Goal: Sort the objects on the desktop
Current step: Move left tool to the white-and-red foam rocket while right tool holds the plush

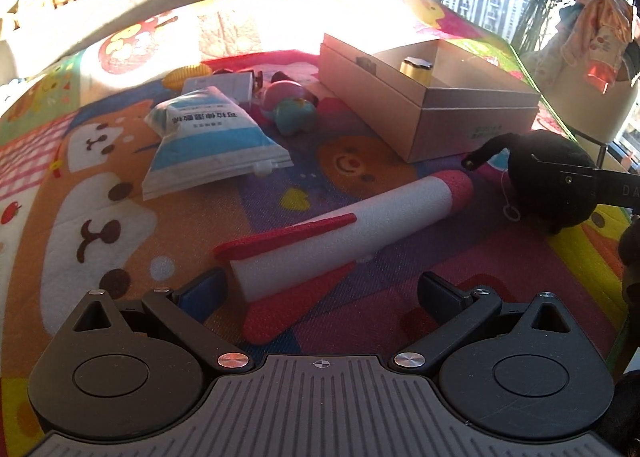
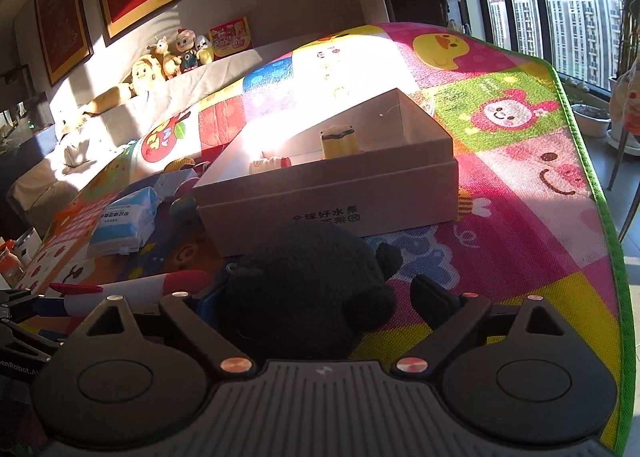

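A white foam rocket (image 1: pixel 344 225) with red fins and nose lies on the play mat. Its tail end sits between the fingers of my left gripper (image 1: pixel 320 293), which is open; the right finger stands apart from it. A black plush toy (image 2: pixel 304 293) sits between the fingers of my right gripper (image 2: pixel 320 297), which is open, with a gap showing at the right finger (image 2: pixel 432 297). In the left wrist view the same plush (image 1: pixel 560 201) is at the right. An open cardboard box (image 2: pixel 328 193) just beyond holds a yellow cylinder (image 2: pixel 338 143) and a small white item (image 2: pixel 268 165).
A blue-and-white wipes packet (image 1: pixel 208 145), a pink and teal squishy toy (image 1: pixel 292 109) and a yellow ribbed ball (image 1: pixel 184 77) lie left of the box (image 1: pixel 440 113). The mat's green edge (image 2: pixel 592 217) drops off at the right. Stuffed toys (image 2: pixel 172 57) line the back.
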`<state>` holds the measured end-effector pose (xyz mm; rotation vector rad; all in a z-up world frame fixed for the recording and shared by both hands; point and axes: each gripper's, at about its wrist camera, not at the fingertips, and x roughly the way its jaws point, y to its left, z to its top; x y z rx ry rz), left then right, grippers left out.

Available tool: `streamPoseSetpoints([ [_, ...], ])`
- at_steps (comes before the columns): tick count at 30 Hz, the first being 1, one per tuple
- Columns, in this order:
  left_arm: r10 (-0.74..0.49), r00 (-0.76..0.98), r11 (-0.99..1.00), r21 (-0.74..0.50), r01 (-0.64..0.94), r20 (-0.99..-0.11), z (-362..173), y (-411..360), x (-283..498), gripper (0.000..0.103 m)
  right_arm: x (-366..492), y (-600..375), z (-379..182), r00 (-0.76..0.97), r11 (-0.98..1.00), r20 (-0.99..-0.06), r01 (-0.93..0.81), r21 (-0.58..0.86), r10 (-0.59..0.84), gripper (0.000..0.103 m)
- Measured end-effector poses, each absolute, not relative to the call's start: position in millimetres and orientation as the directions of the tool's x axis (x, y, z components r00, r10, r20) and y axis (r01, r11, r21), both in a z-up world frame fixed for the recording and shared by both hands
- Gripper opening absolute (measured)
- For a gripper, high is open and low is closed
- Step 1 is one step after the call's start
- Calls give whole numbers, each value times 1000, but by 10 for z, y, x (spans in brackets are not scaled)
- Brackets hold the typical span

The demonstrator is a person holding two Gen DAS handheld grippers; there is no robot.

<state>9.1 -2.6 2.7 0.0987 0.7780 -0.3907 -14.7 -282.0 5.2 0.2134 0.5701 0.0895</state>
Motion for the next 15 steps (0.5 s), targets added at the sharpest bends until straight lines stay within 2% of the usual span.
streamPoseSetpoints([
  [3,-307,649,916,-31,400,-696,25,-30,22,103,-159,-2826,51,841,973,-523,-14,229,135,96],
  [7,-408,627,876,-91,473,-663,125,33,-163,103,-166,-2839,46,845,972,-519,-4,234,128,98],
  [12,-372,682,863,35,504,-630,211,-48,-234,100,-160,-2848,42,844,971,-520,-2,240,130,99],
  [13,-363,687,865,47,500,-630,214,-65,-192,92,-163,-2850,40,844,971,-520,-1,240,130,99],
  [14,-355,689,866,56,498,-632,215,-86,-141,78,-164,-2849,39,845,971,-519,-1,240,129,99],
  [15,-350,690,865,65,498,-633,210,-101,-83,74,-165,-2849,39,845,971,-519,0,239,128,99],
])
